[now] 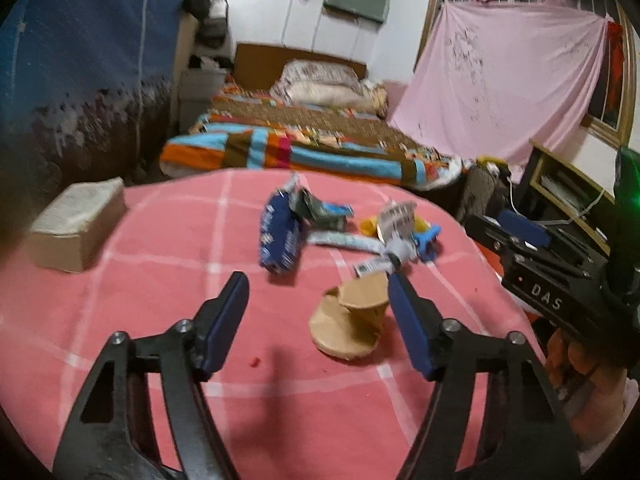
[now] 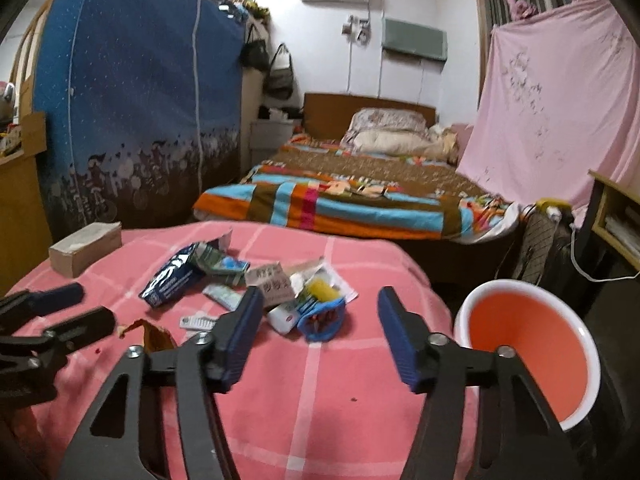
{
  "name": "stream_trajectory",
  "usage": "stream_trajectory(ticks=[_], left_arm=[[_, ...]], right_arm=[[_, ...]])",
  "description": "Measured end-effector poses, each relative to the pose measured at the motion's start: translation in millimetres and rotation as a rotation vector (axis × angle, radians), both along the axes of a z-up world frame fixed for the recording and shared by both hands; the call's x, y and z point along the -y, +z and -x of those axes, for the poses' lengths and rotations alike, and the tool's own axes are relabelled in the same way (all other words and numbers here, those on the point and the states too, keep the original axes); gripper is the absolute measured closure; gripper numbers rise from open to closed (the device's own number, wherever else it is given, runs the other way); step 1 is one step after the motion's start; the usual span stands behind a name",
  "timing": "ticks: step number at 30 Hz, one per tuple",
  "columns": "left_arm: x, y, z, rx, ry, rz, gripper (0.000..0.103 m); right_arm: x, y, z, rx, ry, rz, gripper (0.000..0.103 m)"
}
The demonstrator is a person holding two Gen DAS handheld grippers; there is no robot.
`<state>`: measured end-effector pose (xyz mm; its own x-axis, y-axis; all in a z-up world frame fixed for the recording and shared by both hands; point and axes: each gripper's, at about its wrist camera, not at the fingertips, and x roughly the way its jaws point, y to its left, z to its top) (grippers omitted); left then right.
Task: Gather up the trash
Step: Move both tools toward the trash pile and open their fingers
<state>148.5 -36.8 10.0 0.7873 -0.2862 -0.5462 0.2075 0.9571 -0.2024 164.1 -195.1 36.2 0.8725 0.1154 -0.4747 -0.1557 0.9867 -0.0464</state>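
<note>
Pink checked cloth (image 1: 160, 360) carries the litter heap: a crushed paper cup (image 1: 352, 320) lies nearest, a blue packet (image 1: 280, 236) beyond it; all of it looks light, soft and crumply, so pinch the cup's folded wall; left gripper (image 1: 316, 292) and right gripper (image 2: 320, 308) both stand spread, holding nothing; only the right view shows the red-lined bin (image 2: 528, 344) beside the table

bare pink cloth (image 2: 312, 412) near the fingers, trash pile (image 2: 256, 284) crowding beyond, bin (image 2: 532, 352) right
</note>
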Motion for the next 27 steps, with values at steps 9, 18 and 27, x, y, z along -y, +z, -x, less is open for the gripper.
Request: stream_trajectory(ticks=[9,18,27], left_arm=[[20.9,-11.2,-21.9,-0.137,-0.068,0.017,0.070],[19.6,-24.6,-26.2,-0.245,-0.141,0.137,0.089],[27.4,-22.0,-17.7,-0.264,-0.192,0.160,0.103]], right_arm=[[4.5,-9.5,-11.0,-0.096,0.048,-0.045,0.063],[-3.0,-14.1,-18.7,-0.137,0.087,-0.036,0.065],[-3.3,-14.8,-19.4,-0.137,0.078,-0.037,0.065]])
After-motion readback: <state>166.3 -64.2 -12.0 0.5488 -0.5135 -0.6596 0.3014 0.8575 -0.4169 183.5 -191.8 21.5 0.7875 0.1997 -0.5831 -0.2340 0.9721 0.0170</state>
